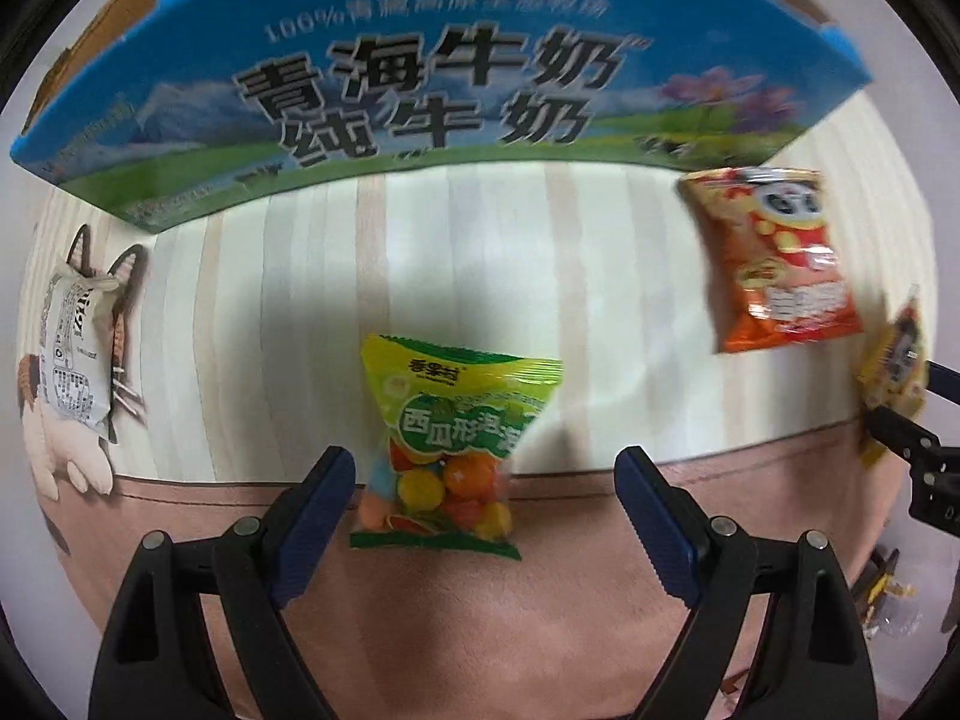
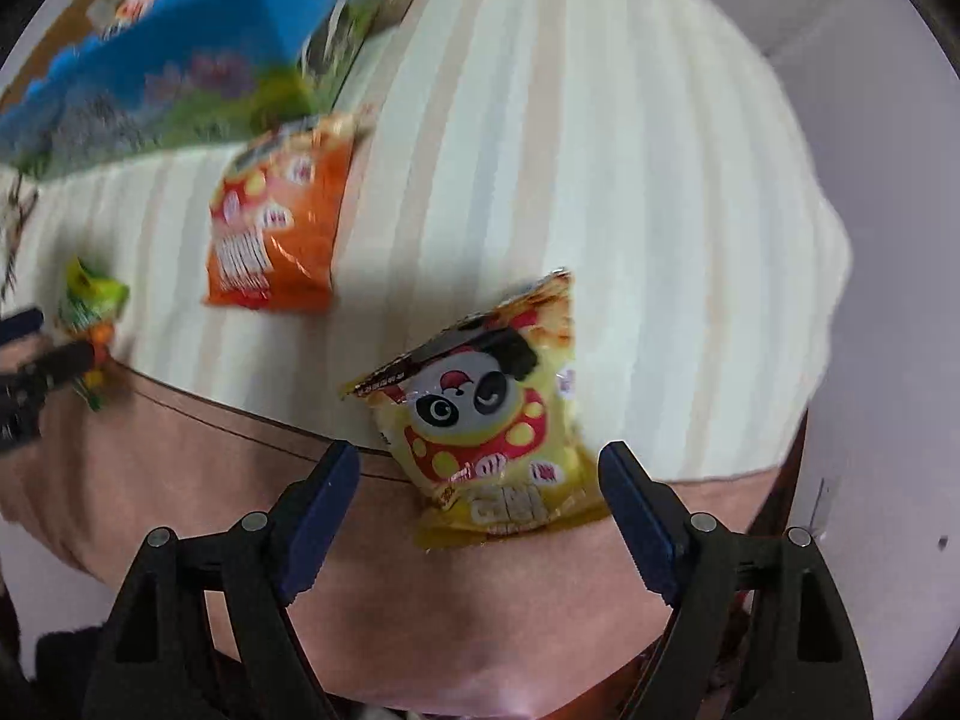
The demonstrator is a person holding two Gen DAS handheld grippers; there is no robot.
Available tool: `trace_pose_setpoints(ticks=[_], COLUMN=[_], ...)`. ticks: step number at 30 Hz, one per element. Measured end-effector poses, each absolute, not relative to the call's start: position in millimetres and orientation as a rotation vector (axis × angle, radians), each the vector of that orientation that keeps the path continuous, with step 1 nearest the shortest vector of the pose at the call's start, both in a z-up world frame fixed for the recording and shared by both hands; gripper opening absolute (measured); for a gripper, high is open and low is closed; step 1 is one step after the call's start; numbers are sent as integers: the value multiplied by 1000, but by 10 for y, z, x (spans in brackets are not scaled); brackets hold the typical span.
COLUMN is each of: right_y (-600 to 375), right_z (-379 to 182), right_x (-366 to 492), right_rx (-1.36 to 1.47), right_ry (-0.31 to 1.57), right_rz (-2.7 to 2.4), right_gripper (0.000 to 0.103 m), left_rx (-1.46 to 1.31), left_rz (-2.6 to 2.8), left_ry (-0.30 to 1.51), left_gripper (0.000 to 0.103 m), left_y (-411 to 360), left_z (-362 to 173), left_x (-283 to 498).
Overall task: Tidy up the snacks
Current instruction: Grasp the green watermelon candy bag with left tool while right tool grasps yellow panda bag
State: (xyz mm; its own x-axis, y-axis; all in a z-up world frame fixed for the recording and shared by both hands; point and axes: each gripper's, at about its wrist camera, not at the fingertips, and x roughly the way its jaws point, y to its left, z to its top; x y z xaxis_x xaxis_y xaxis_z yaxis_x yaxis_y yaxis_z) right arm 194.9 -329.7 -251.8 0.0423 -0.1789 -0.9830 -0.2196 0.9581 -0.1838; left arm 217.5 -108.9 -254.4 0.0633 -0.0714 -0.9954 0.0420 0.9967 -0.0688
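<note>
Left tool (image 1: pixel 486 483) (wide) over candy bag (image 1: pixel 447 438)

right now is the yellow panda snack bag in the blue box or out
Out. The yellow panda bag lies flat on the striped cloth, apart from the blue milk box, below the open right tool.

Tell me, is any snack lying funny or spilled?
Nothing has spilled. The candy bag and the yellow panda bag both lie half over the seam where the striped cloth meets the pink cloth, and the panda bag is tilted. The orange bag lies flat.
</note>
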Motion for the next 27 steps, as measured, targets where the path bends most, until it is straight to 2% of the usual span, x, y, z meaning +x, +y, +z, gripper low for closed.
trace_pose_setpoints(ticks=[6,15,22,24,25,26,27], right_y=[-3526,-4086,-4163,-4053,-3945,-3917,-3886], right_z=[-2682,-2663,-2509,-2556,-2614,-2632,-2635], right_x=[2159,2181,2176,2133,2102,2102,2096], right_rx=[-221,356,261,210,182,152,125], right_ry=[1538,1556,1531,1523,1515,1510,1502], right_rz=[14,-96,-109,-109,-107,-109,-114], right_gripper=[84,84,84,84,84,84,84], left_rx=[-38,-46,-65,-88,-99,-112,-115], left_rz=[-17,3,-4,-2,-3,-8,-7], left_ry=[1528,1549,1577,1543,1533,1528,1528], left_gripper=[89,89,88,81,67,60,57], left_y=[-1065,-928,-798,-756,-737,-723,-706], left_z=[-2662,-2933,-3226,-3217,-3209,-3197,-3180], left_x=[2221,2200,2126,2097,2085,2064,2055])
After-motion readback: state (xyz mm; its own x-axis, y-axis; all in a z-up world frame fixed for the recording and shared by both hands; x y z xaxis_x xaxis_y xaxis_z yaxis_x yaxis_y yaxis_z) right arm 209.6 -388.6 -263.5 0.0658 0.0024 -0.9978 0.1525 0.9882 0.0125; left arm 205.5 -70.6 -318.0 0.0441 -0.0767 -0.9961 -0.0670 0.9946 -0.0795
